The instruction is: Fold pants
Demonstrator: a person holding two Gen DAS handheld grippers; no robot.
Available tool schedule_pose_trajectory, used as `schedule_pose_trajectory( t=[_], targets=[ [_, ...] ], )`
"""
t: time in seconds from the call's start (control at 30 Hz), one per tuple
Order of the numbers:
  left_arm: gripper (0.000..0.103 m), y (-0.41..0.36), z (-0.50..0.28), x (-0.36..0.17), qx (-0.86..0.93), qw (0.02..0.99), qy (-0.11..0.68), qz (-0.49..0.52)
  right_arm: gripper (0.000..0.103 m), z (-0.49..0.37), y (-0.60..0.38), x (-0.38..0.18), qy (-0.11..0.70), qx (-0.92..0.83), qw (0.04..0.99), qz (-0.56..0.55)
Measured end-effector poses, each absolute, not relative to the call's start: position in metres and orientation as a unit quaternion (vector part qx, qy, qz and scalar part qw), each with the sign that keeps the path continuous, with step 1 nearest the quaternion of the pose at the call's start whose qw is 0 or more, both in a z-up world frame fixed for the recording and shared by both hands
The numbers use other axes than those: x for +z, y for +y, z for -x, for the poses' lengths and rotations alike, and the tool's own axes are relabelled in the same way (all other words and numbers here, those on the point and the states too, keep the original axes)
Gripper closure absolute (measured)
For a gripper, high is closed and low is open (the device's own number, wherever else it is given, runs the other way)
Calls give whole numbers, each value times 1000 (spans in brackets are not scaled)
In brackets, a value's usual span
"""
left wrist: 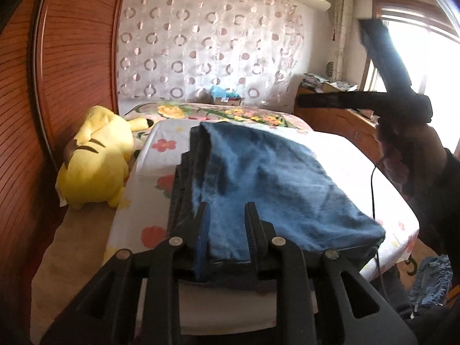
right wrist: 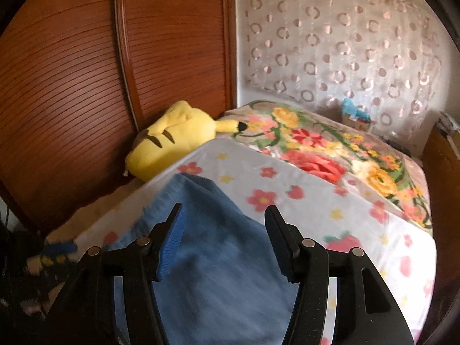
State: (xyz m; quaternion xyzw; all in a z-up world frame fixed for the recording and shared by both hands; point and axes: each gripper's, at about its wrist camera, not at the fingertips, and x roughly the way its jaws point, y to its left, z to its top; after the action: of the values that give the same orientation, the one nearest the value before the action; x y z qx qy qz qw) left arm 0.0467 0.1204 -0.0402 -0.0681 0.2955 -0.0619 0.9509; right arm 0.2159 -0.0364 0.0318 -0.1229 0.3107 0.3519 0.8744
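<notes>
Left gripper (left wrist: 227, 224) jaws parted and empty over the pants (left wrist: 258, 178); right gripper (right wrist: 225, 238) also spread wide, holding nothing.

Pants lie folded in a rectangular stack on the flower-print blanket (left wrist: 359, 155), to the right of the yellow plush toy (left wrist: 97, 158) and well apart from it. Fabric is blue with a brushed, fleecy nap over darker ribbed layers: judged soft, limp, light, not slippery. Best hold appears to be the near edge, pinching all layers together so that none slide.
</notes>
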Motion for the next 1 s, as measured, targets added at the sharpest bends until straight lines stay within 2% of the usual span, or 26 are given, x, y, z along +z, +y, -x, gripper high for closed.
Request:
schedule_pose_trajectory(
  t=[0.33,1.0],
  targets=[
    [80,74,-62,-33,-98,949,295,51,45,-163,-126,70,270,327,899,105],
    [80,40,-65,-40,-113,943,312,28,38,-91,-181,62,255,264,928,70]
  ],
)
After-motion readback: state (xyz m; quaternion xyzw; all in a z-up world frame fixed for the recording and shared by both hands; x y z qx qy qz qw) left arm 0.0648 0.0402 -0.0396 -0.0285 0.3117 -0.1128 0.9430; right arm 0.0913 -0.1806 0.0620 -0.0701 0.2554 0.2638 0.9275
